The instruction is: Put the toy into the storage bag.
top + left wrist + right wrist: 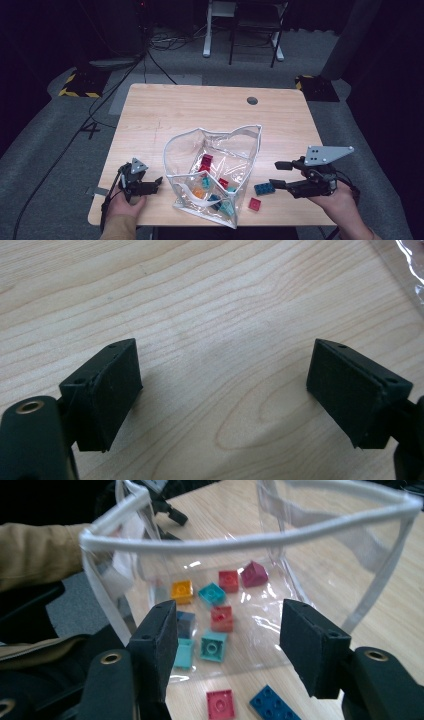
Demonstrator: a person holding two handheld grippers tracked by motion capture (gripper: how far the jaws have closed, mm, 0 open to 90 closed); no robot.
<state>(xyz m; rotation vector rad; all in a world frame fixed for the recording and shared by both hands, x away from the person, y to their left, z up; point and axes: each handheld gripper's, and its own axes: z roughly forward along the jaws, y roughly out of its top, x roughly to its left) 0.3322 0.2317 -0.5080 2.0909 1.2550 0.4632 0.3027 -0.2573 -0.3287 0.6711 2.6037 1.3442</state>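
Wooden table point(210, 107): clear bag point(215, 175) (bricks inside) between spread left gripper point(156, 183), right gripper point(276, 173).

Dark lab: floor cables point(125, 75), hazard-taped stands point(80, 85)

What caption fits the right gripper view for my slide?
Open right gripper facing a clear pouch of bricks, with a red brick and blue brick lying outside on the table.
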